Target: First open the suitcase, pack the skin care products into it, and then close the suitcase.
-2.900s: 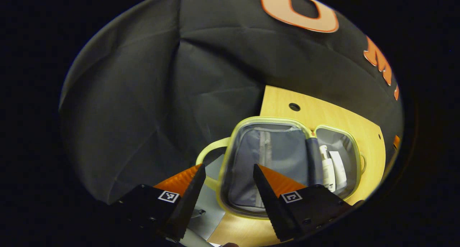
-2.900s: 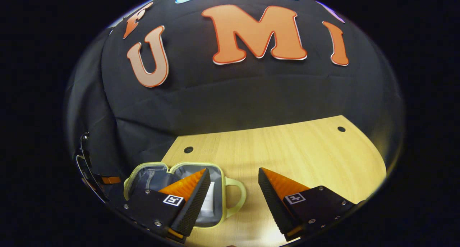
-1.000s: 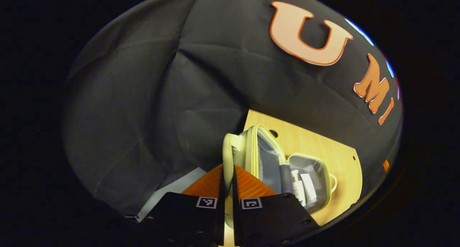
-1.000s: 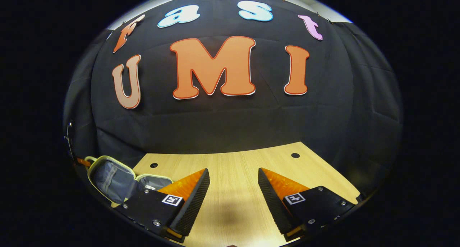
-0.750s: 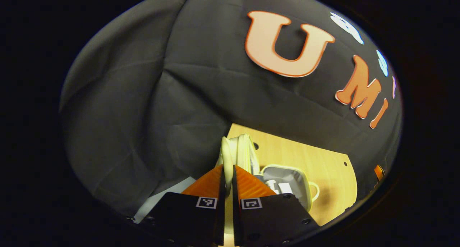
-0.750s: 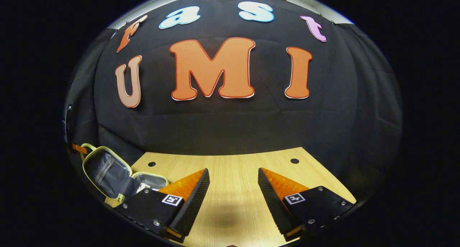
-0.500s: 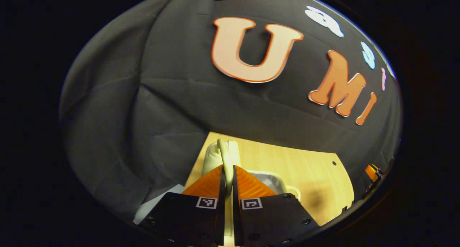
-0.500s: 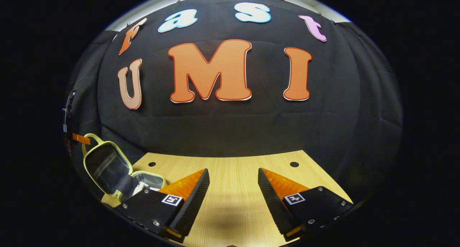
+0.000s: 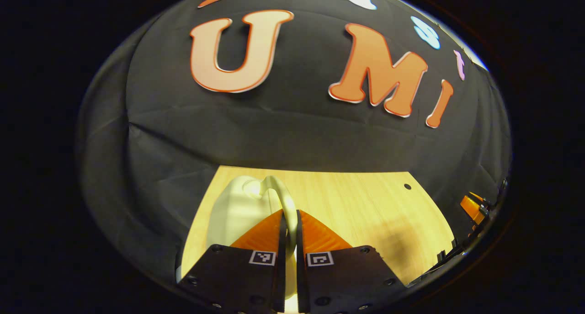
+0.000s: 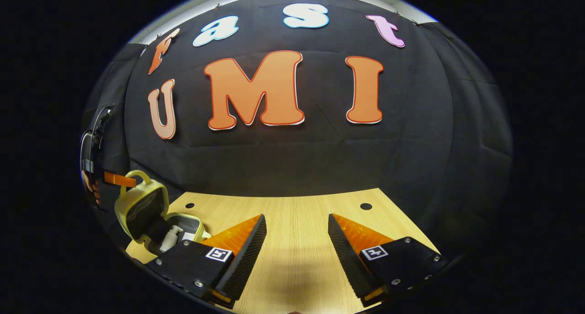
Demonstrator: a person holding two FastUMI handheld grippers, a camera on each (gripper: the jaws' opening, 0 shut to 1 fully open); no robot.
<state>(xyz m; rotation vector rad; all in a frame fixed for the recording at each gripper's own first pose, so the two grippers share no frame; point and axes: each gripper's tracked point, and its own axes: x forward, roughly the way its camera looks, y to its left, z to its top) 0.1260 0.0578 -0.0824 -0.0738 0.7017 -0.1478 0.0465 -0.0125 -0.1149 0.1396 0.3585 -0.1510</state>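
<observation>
Since a moment ago the suitcase lid (image 10: pixel 139 204) has swung from upright to tipping over the packed bottles (image 10: pixel 170 237) at the table's (image 10: pixel 297 213) left end, because your left gripper (image 9: pixel 289 222) is pinching the lid handle (image 9: pixel 284 199) to fold it shut. Your right gripper (image 10: pixel 296 229) hovers spread and empty over bare wood, well clear of the closing half.

Light wood-grain table (image 10: pixel 297 222) with small round holes near its far edge, set against the booth wall. A pale yellow-green suitcase (image 10: pixel 151 213) rests at the table's left end near the far left corner: its base lies flat on the surface while the lid (image 9: pixel 233 209) is raised and tilted over it, leaving the case partly open.
</observation>
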